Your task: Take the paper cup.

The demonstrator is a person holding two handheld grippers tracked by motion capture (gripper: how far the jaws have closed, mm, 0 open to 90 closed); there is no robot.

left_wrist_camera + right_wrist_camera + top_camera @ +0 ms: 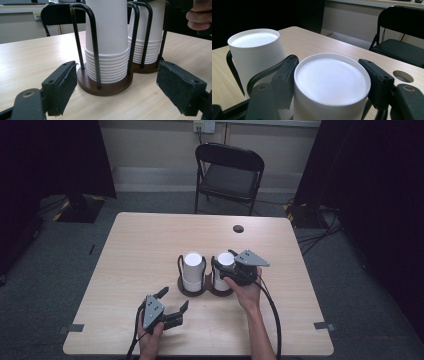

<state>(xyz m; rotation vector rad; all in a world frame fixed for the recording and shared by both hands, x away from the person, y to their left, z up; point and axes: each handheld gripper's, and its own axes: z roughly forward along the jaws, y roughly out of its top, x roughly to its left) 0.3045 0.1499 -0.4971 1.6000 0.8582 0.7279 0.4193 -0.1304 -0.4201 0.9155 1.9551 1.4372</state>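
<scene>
A dark wooden holder (188, 291) with black wire loops stands mid-table and carries two stacks of upturned white paper cups. My right gripper (225, 263) reaches over the right stack (225, 258). In the right gripper view its pads (284, 77) press on either side of the top cup (332, 85), with the left stack (254, 52) beside it. My left gripper (174, 299) rests low on the table in front of the holder, open and empty. In the left gripper view its jaws stand wide apart, with the left stack (107, 37) and the base (107, 88) just beyond them.
A black folding chair (230, 172) stands behind the table's far edge. A round cable hole (238, 228) sits near the far right of the tabletop (140, 245). Dark curtains hang at both sides.
</scene>
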